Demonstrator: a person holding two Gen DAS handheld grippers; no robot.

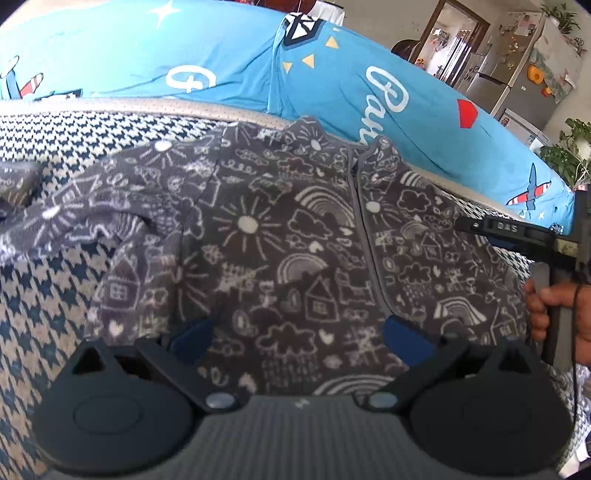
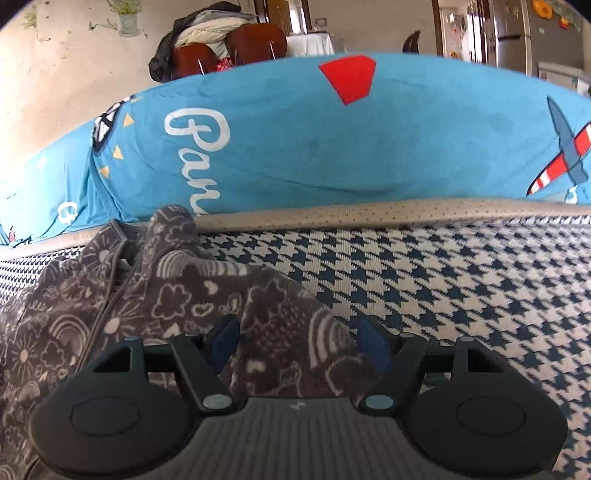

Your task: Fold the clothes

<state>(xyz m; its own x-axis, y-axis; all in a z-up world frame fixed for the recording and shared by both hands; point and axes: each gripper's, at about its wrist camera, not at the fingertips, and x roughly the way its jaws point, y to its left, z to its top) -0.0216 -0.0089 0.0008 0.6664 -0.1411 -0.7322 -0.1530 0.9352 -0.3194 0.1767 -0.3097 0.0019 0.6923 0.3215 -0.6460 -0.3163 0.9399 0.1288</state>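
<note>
Grey fleece jacket (image 2: 155, 295) between the spread right claw (image 2: 297, 345) fingers

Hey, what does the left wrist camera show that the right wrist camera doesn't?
Only the left wrist view shows a hand holding the right claw's handle, and potted plants. Only the right wrist view shows brown chairs piled with clothes. Both share the grey doodle-print jacket on the houndstooth cover, the blue sheet and the fridge.
</note>
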